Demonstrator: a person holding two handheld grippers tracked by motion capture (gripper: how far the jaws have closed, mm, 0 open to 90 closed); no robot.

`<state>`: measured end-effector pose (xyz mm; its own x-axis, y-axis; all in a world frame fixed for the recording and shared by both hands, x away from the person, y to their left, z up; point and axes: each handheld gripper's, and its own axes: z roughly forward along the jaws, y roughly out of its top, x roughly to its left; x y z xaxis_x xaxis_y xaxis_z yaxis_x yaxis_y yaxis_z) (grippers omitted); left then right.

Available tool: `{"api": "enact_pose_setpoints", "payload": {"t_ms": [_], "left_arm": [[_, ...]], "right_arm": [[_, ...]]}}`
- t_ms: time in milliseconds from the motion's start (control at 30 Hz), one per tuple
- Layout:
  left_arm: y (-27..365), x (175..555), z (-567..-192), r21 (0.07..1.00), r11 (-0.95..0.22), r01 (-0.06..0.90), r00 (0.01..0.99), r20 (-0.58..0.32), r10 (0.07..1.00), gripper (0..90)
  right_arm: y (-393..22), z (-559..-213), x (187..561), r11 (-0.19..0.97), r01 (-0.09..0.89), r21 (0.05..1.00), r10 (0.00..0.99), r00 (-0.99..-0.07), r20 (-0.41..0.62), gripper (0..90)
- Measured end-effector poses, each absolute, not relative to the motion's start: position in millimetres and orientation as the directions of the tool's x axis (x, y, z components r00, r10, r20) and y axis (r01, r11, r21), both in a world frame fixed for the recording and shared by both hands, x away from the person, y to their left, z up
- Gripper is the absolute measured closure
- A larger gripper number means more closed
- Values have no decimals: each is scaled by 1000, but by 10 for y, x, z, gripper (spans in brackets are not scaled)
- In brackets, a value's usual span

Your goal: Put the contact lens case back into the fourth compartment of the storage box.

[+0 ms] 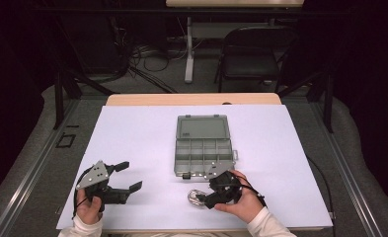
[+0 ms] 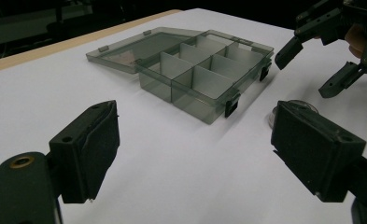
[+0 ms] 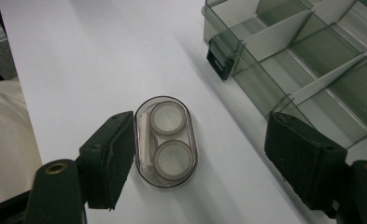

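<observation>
The right gripper [image 3: 197, 158] has its fingers spread, unclosed, around a clear oval plastic contact-lens case [image 3: 166, 141]; the left gripper [image 2: 195, 154] has its fingers wide apart and empty.

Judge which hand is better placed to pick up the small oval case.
Right. The right tongs hang open directly over the oval case, which lies between the jaws untouched, beside the open organizer box. The left tongs sit off to the side.

Lens case [image 3: 166, 142] before organizer box [image 1: 203, 144]
</observation>
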<state>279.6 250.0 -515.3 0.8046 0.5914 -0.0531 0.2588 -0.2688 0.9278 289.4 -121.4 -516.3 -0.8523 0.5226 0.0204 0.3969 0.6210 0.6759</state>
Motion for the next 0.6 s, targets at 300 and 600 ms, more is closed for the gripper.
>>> {"api": "enact_pose_setpoints", "payload": {"t_ms": [300,600], "left_arm": [[2502,2793,-5153,927,-272,259,807,-53,588,160],[2501,2794,-5155,926,-274,261,807,-53,588,160]], "right_arm": [[-1124,-5196,2917,652,400,644,512,-859,16,280],[-1050,-5247,2922,684,395,613,498,-867,3,319]]}}
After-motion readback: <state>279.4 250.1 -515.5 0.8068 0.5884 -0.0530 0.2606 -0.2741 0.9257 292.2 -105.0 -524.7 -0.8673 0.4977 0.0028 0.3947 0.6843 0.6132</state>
